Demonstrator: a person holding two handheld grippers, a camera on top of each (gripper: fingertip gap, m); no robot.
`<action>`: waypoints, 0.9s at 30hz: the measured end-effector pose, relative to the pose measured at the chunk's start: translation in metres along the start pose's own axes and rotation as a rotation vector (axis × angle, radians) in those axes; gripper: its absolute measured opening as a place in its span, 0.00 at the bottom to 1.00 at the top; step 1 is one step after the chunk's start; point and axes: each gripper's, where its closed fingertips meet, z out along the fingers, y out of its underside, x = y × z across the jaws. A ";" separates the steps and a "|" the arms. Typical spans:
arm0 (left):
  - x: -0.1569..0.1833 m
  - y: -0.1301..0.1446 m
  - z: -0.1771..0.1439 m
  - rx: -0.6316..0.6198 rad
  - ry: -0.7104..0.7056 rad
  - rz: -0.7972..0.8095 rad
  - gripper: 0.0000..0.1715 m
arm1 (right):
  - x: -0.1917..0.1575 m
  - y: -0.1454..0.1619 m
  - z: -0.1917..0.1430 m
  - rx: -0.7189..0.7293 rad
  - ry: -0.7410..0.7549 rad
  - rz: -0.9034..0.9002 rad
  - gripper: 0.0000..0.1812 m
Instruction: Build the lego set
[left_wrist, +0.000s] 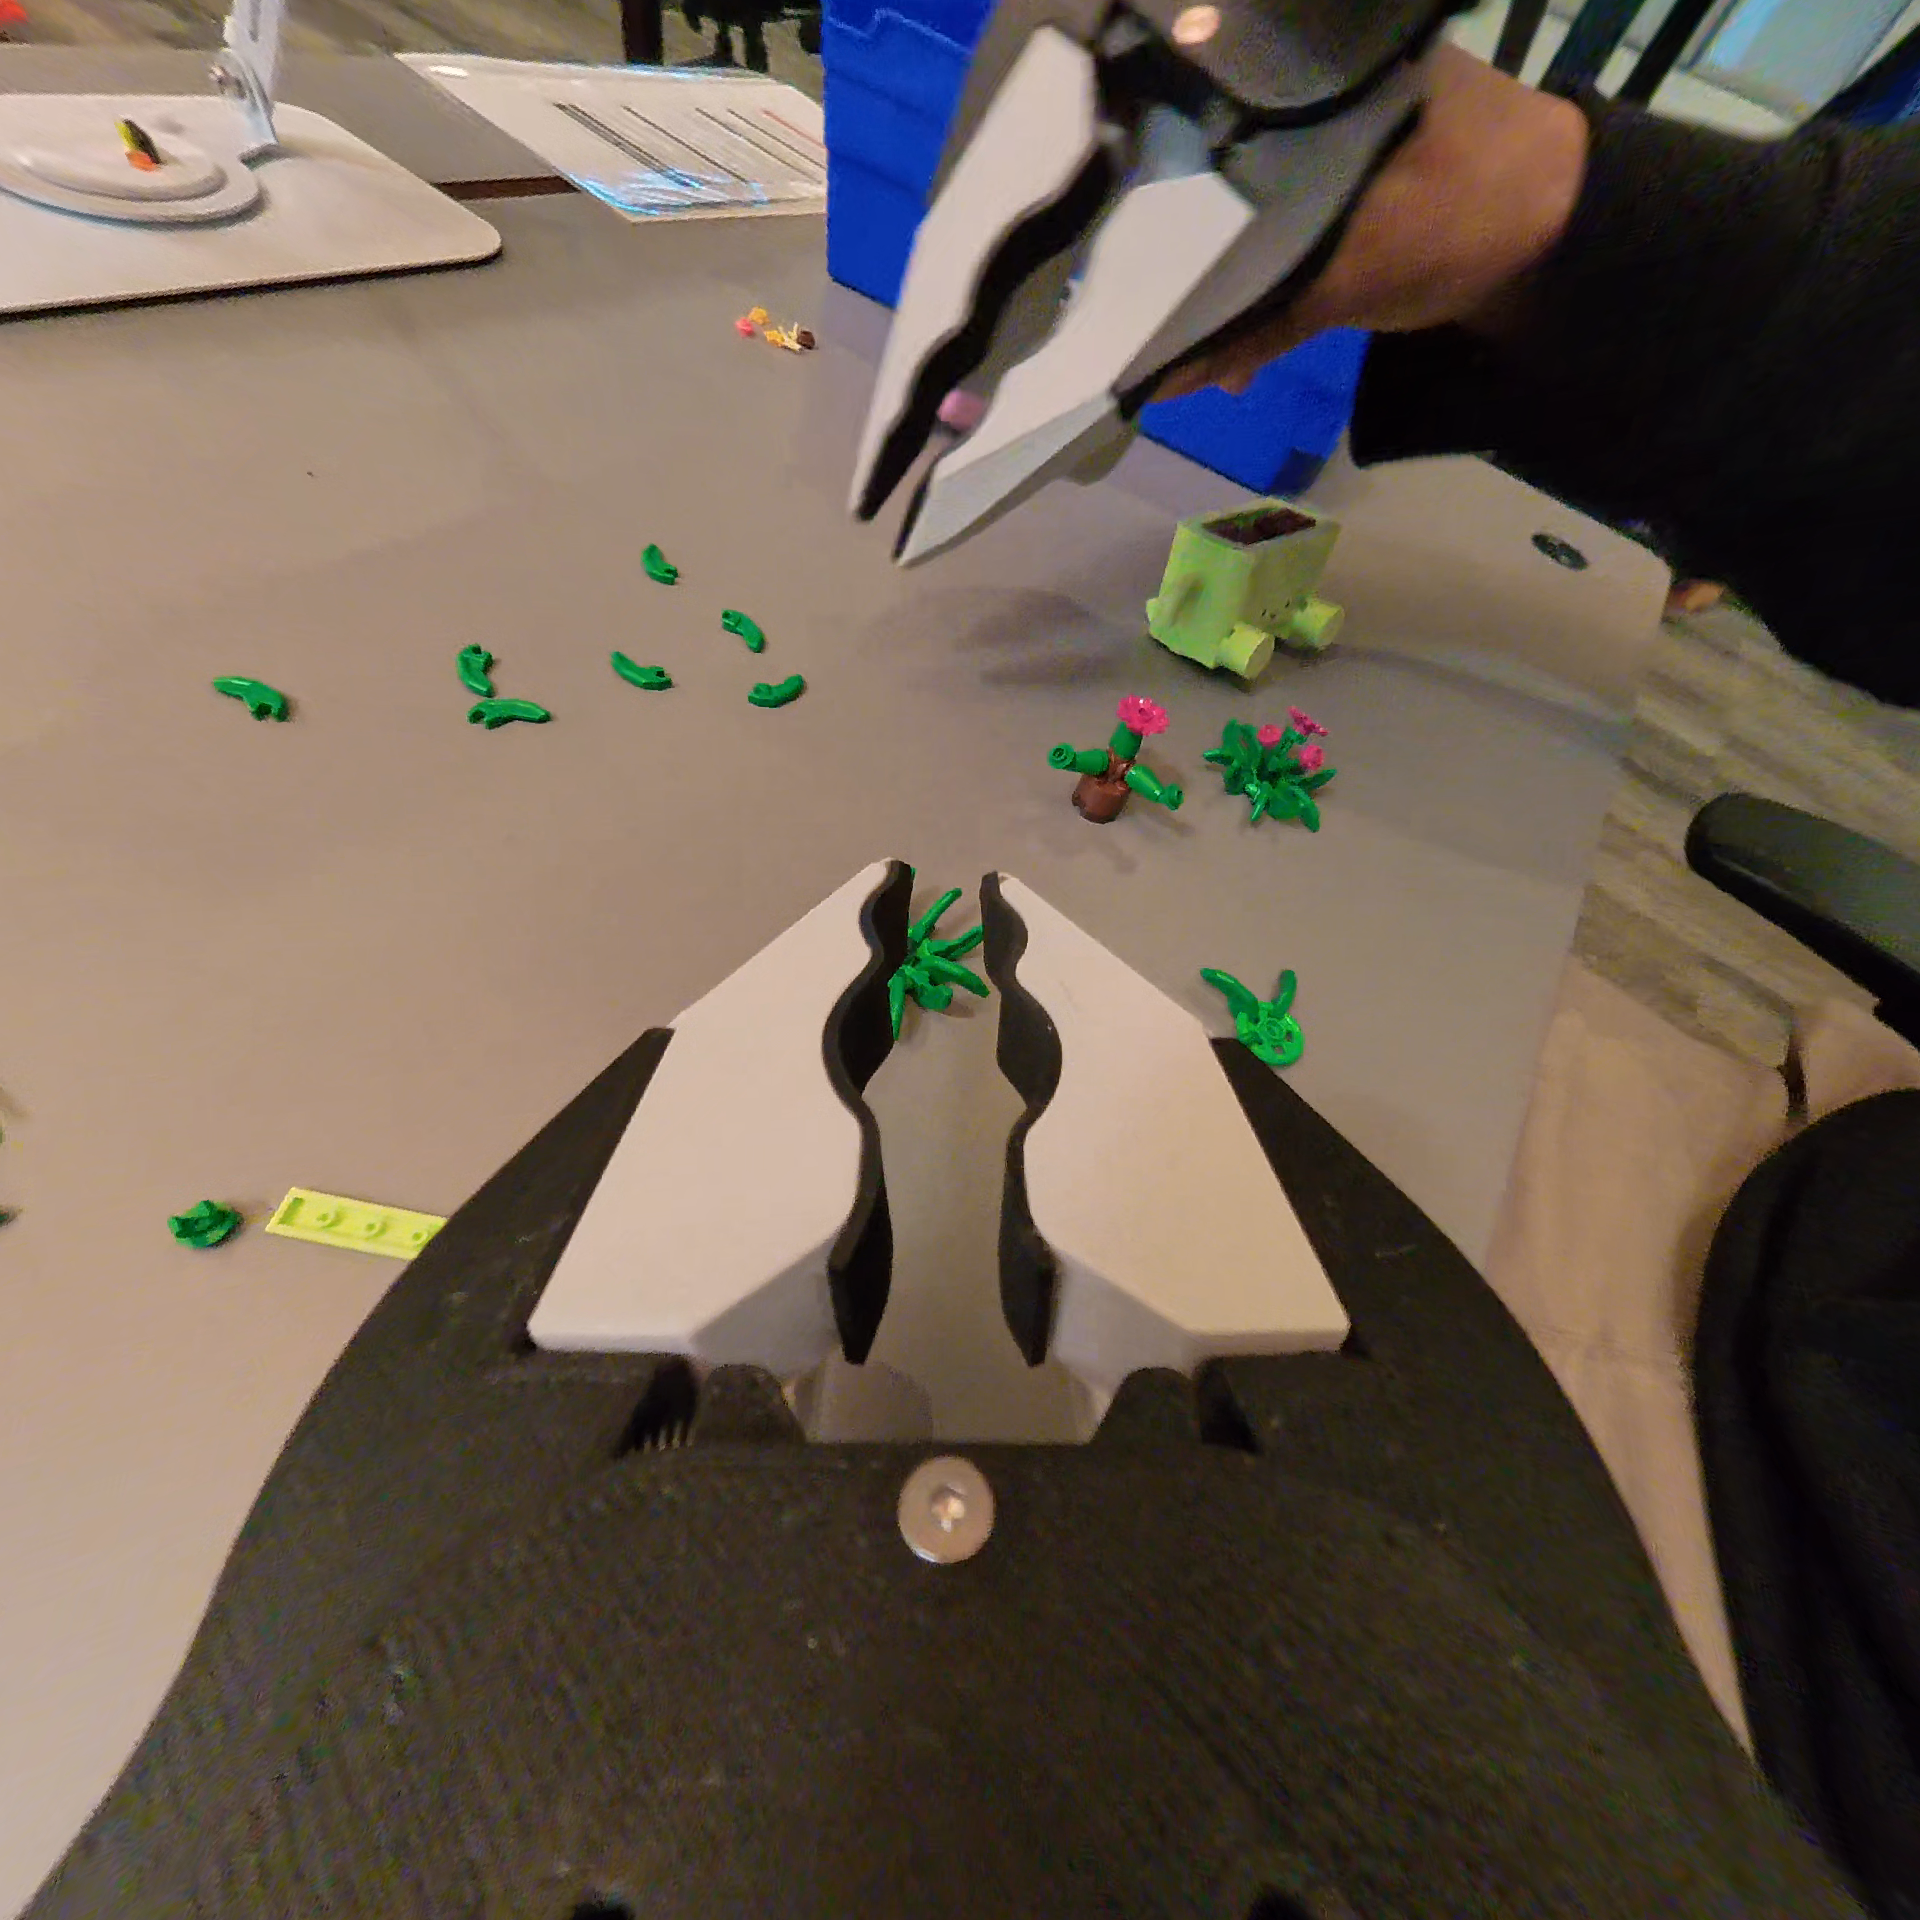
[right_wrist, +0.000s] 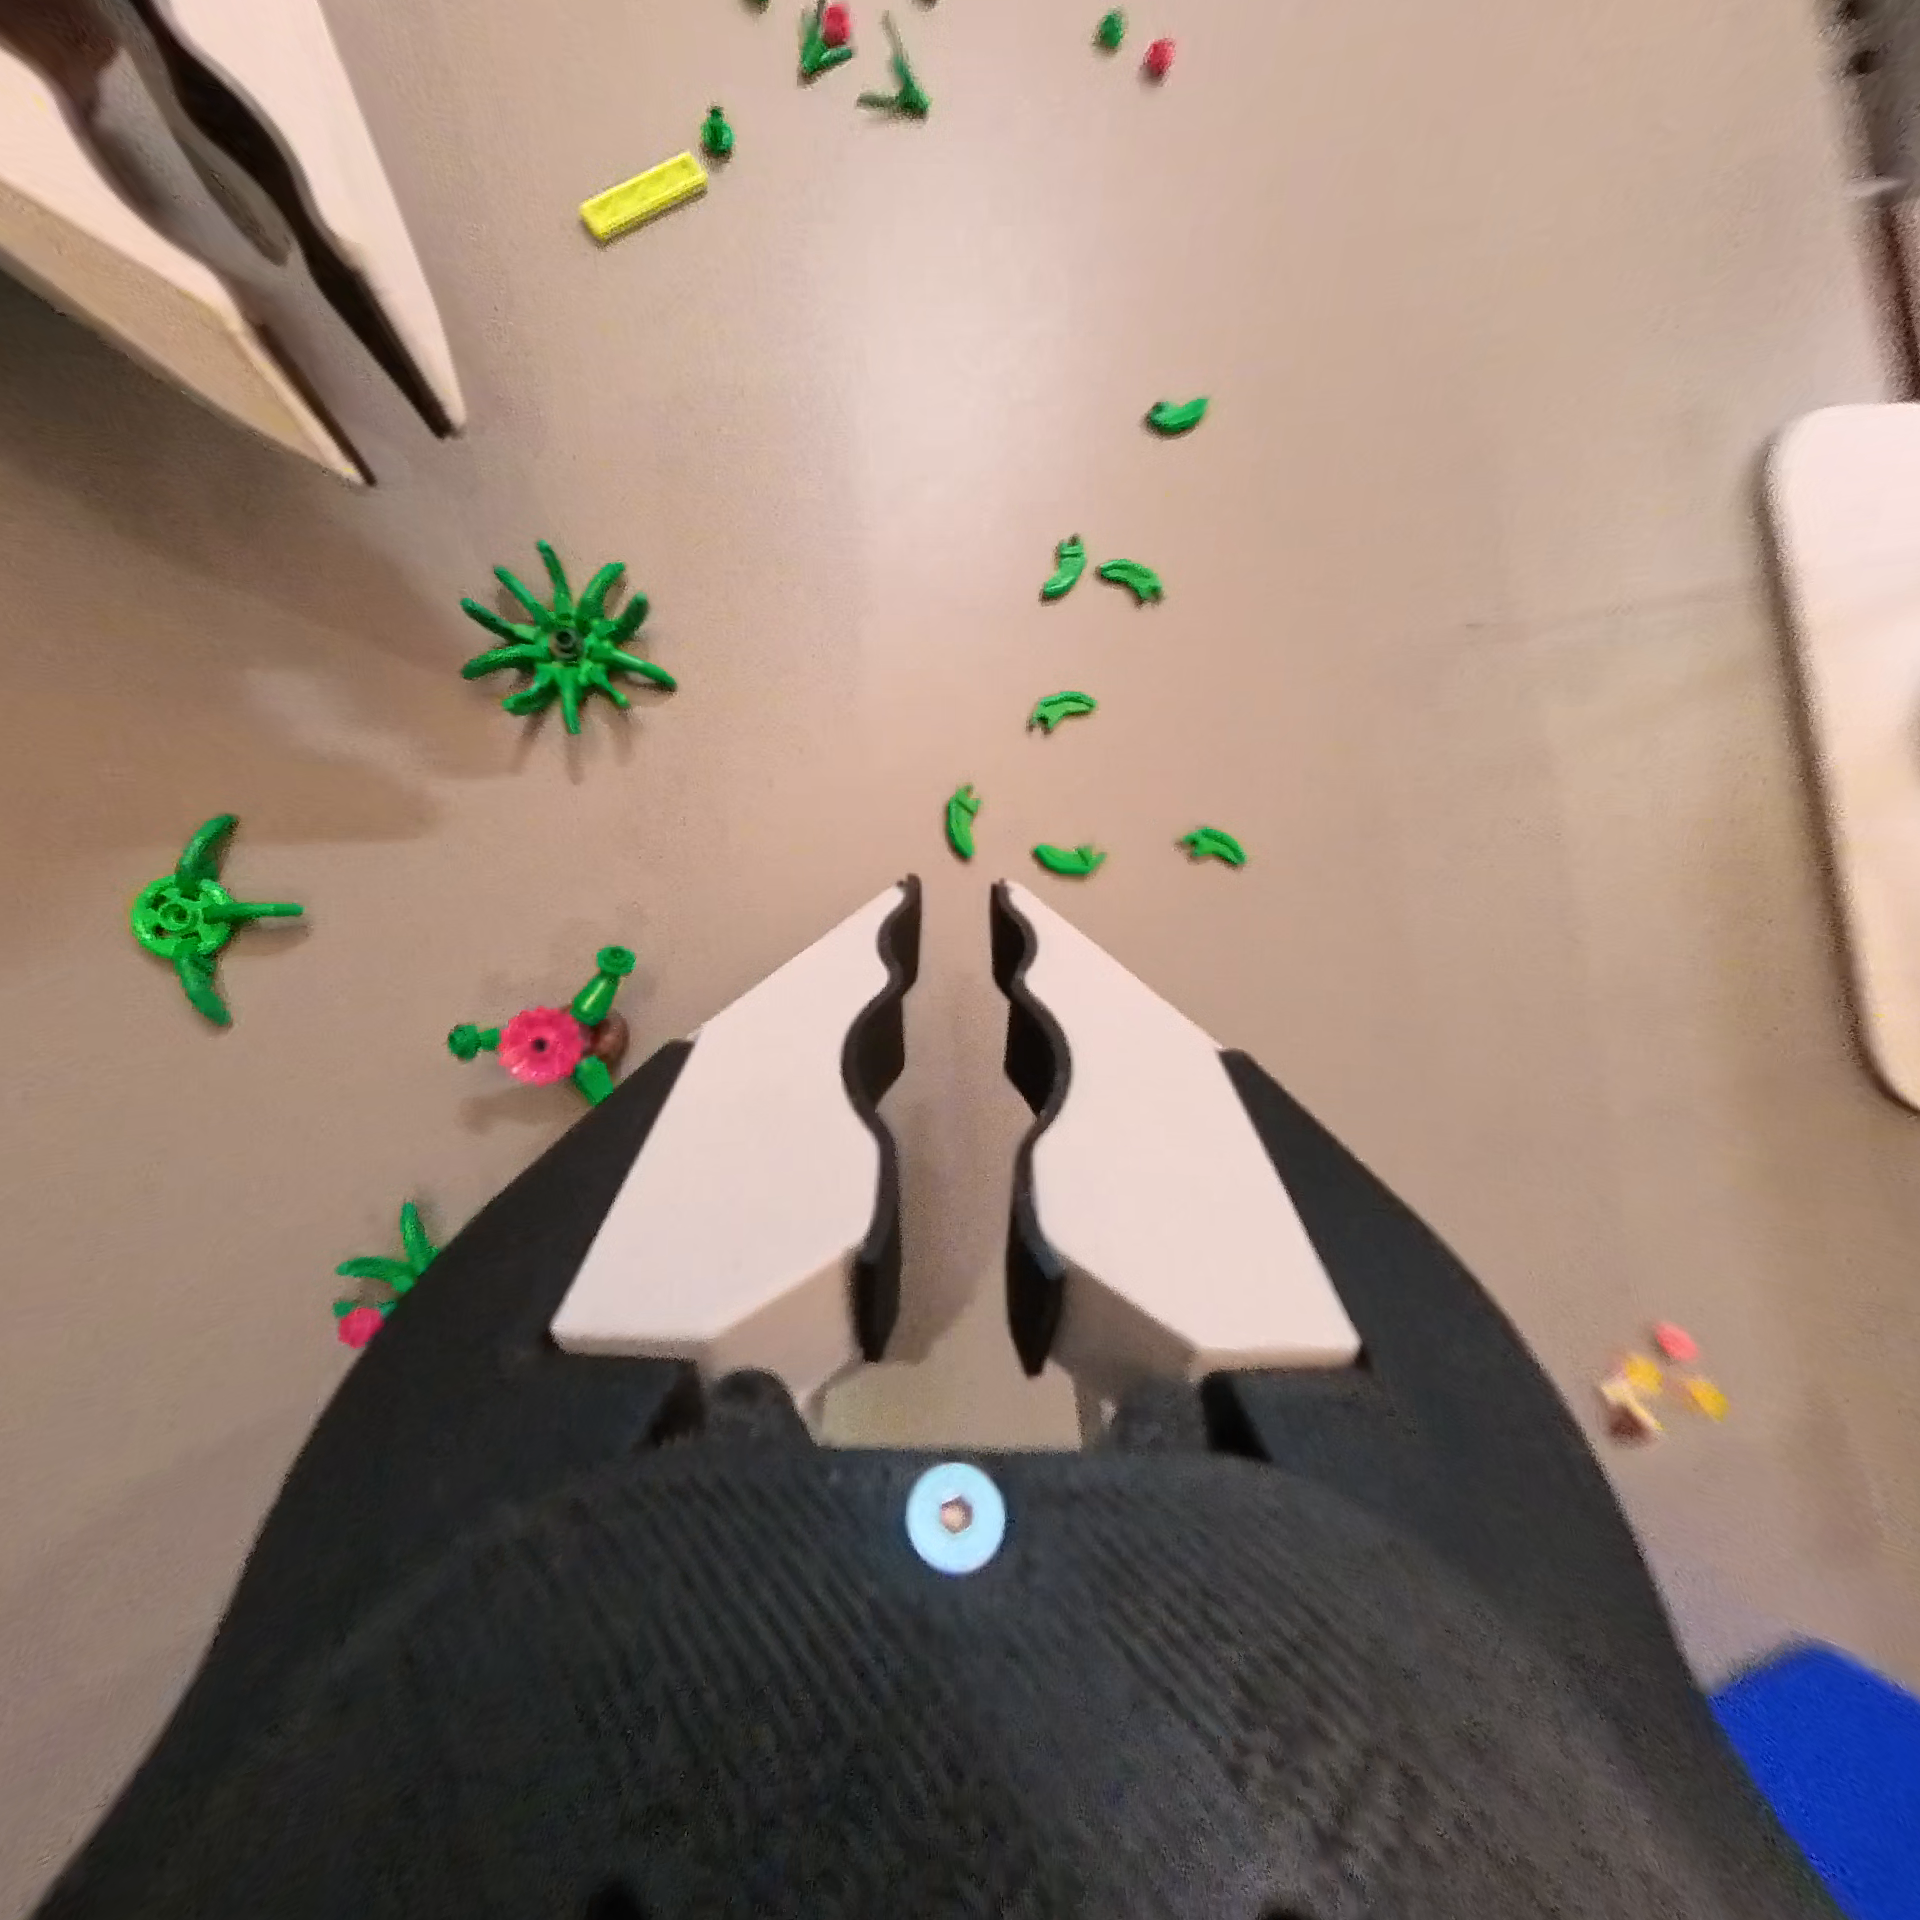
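Both hand-held grippers hang released over the desk (left_wrist: 416, 935) — left (left_wrist: 945, 873) above a leafy sprig (left_wrist: 930, 971), right (right_wrist: 956, 883) near loose leaves (right_wrist: 1065, 857).

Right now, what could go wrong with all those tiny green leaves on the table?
The loose leaves lie close together just past the right gripper, so its tips might knock neighbours away while picking one. The spiky plant sits between the open fingers of the left gripper; a clumsy squeeze could flick it aside. Pieces near the table edge could fall off.
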 end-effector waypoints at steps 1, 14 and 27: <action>0.001 0.001 0.001 -0.009 -0.001 0.014 0.07 | -0.001 0.000 0.010 -0.026 -0.048 -0.005 0.07; 0.011 0.011 0.006 -0.082 0.017 0.084 0.08 | -0.004 0.010 0.056 -0.175 -0.214 0.035 0.02; 0.083 -0.016 -0.013 0.105 0.481 -0.005 0.14 | -0.140 -0.070 -0.069 0.374 -0.647 0.378 0.00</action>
